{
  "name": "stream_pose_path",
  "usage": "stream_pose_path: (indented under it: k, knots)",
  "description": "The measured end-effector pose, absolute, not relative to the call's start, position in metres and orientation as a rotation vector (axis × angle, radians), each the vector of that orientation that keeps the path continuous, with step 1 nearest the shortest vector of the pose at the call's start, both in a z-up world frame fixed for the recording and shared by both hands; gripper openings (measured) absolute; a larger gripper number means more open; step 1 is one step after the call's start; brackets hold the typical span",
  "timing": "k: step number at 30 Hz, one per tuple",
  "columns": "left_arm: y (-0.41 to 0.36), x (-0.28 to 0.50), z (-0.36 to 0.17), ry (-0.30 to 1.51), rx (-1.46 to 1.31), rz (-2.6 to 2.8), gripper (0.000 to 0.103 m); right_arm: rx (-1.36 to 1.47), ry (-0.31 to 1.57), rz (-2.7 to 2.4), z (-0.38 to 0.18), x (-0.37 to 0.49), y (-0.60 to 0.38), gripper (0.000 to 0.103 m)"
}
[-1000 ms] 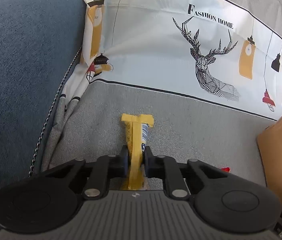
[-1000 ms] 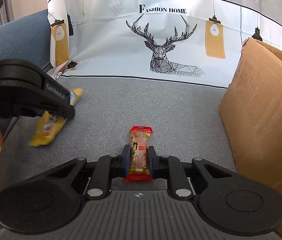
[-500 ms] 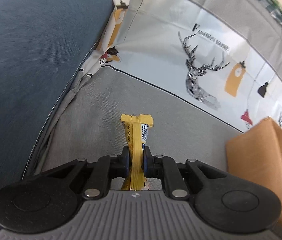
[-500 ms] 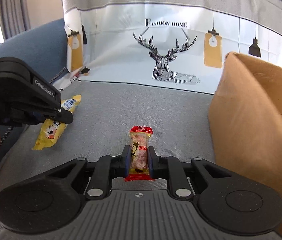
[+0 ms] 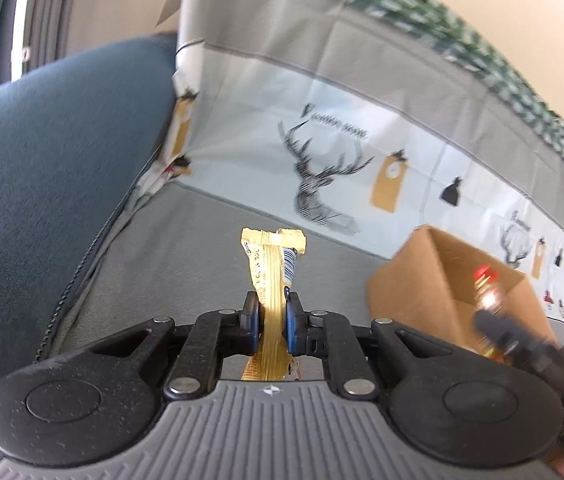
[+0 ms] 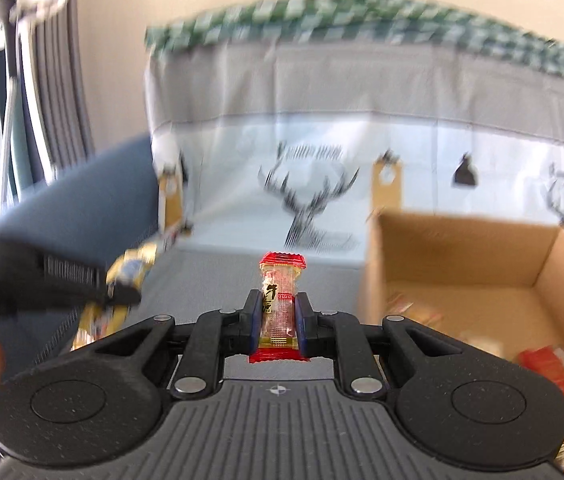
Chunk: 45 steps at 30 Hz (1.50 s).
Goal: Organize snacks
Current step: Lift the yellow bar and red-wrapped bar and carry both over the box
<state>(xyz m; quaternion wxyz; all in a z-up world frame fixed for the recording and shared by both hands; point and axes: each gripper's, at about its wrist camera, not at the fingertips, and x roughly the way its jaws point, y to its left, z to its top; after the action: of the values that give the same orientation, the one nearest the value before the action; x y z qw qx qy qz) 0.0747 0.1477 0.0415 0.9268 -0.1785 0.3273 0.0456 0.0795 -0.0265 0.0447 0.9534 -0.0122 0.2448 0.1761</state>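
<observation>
- Yellow foil snack packet (image 5: 272, 280): upright, clamped at mid-length between the two black fingers of the left gripper (image 5: 270, 322), whose jaws are drawn nearly together on it; its crimped top end stands clear above the fingertips, and it hangs above the grey sofa seat (image 5: 186, 248).
- Red-ended, clear-bodied snack bar wrapper (image 6: 280, 306): upright, pinched between the fingers of the right gripper (image 6: 279, 320), jaws closed in tight on its sides; both red ends project beyond the pads.
- Open brown cardboard box (image 6: 461, 248): at 3 o'clock of the red bar in the right wrist view, at 3 o'clock of the yellow packet in the left; blurred wrappers, one red (image 6: 549, 372), lie on its floor.
- In the right wrist view the left gripper appears at 9 o'clock, blurred, with the yellow packet in it.
- Printed sofa cover with a black stag motif (image 5: 321, 184): at 12 o'clock, behind both snacks.
- Blue upholstered armrest (image 5: 50, 152): at 9 o'clock.
</observation>
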Motion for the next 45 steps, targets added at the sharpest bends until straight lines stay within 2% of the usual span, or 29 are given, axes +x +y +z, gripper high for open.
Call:
stream_pose_path:
  k: [6, 19, 32, 45]
  knots:
    - [0.120, 0.065, 0.050, 0.623, -0.363, 0.044, 0.013, -0.016, 0.387, 0.340, 0.081, 0.080, -0.087, 0.018]
    - [0.078, 0.084, 0.046, 0.548, -0.384, -0.074, 0.013, 0.000, 0.391, 0.233, 0.076, 0.093, -0.167, 0.018]
    - [0.038, 0.091, 0.047, 0.493, -0.411, -0.206, 0.013, -0.094, 0.370, 0.204, 0.073, 0.091, -0.188, 0.018]
    - [0.021, 0.097, 0.046, 0.471, -0.419, -0.265, 0.013, -0.071, 0.389, 0.139, 0.069, 0.095, -0.219, 0.018]
